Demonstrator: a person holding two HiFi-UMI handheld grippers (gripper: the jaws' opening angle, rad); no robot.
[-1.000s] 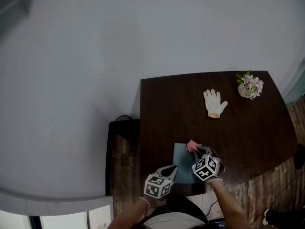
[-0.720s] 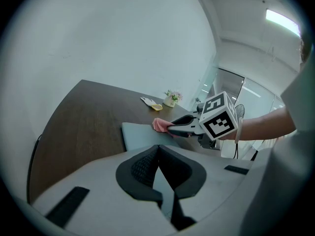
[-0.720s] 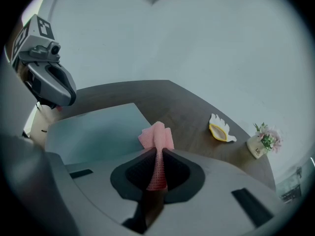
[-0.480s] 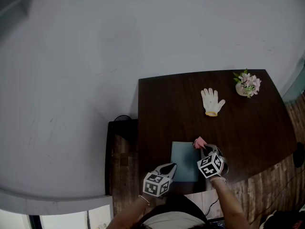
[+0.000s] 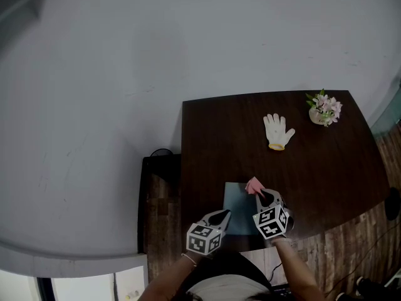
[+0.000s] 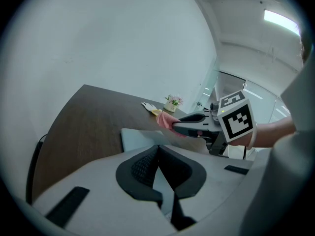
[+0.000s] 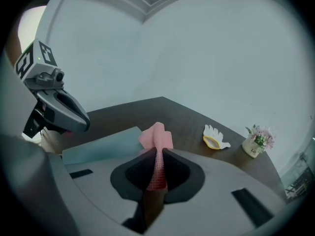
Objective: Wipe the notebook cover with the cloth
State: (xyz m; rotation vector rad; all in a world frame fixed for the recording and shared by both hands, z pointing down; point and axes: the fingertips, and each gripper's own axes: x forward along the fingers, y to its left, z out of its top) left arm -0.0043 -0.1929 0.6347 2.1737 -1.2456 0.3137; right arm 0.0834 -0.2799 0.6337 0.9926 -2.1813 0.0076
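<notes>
Notebook (image 5: 237, 200), a flat blue-grey rectangle, lies at the 6 o'clock edge of the dark wood-grain table (image 5: 219, 137). The right gripper (image 7: 157, 154), with its forearm coming in from 6 o'clock, is clamped on the pink, fine-meshed cloth (image 7: 156, 135), which is bunched over the notebook's 1 o'clock corner. The left gripper (image 6: 158, 149) points at the notebook's 8 o'clock edge, jaws pressed together with nothing between them. A white knit glove (image 5: 277, 131) lies toward 1 o'clock.

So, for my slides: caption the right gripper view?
Right gripper shut on the pink cloth, at the blue-grey notebook corner, on a dark table.
</notes>
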